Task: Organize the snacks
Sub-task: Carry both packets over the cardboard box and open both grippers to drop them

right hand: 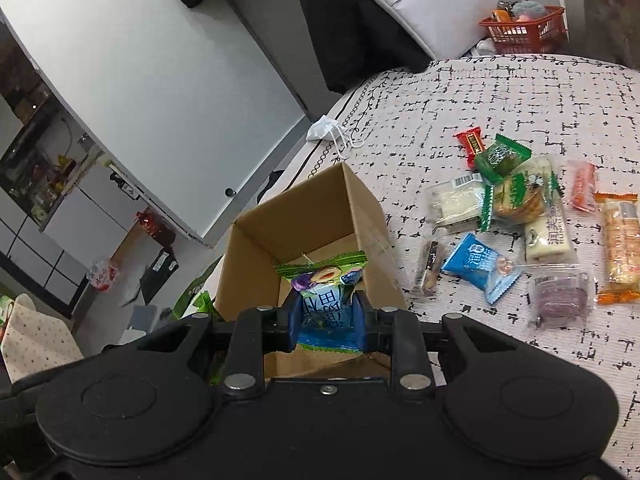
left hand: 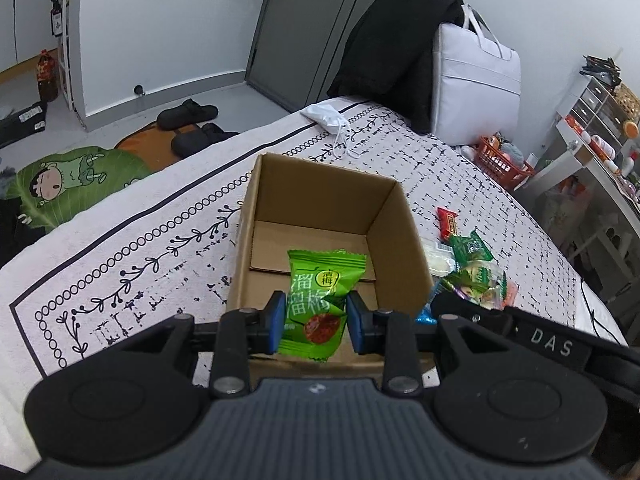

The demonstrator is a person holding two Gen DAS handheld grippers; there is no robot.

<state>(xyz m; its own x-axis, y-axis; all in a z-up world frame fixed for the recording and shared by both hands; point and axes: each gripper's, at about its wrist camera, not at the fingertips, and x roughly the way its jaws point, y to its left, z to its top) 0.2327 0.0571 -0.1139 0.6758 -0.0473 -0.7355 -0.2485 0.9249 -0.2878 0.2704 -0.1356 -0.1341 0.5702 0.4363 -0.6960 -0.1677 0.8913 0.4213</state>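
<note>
Nearest the lens in the left wrist view, the left gripper [left hand: 316, 320] has its blue fingers [left hand: 278, 322] clamped on a bright green plum candy packet [left hand: 320, 300], held upright at lower centre of the frame, over the near edge of the open cardboard box [left hand: 400, 256]. Box sits on a white bedspread [left hand: 160, 248] with black vine and ring border; its visible floor holds only loose cardboard flaps. Right wrist view: right gripper [right hand: 326, 320] has its fingers [right hand: 294, 320] closed on a blue-and-green snack packet [right hand: 324, 280], also at the near rim of the same box, lower centre of the frame. Loose snacks lie scattered on the bedspread to the right of the box: red candy [right hand: 470, 142], dark green packet [right hand: 500, 156], clear packet with white filling [right hand: 456, 200], green-edged biscuit packet [right hand: 516, 196], blue candy packet [right hand: 480, 266], purple packet [right hand: 560, 296], orange wafer packet [right hand: 620, 244]. White drawstring pouch [left hand: 326, 116] lies near the far edge of the bed, upper centre. Red basket [right hand: 524, 28] stands beyond the bed, upper right. Black slippers [left hand: 188, 114] rest on the floor, upper left in the left wrist view.
</note>
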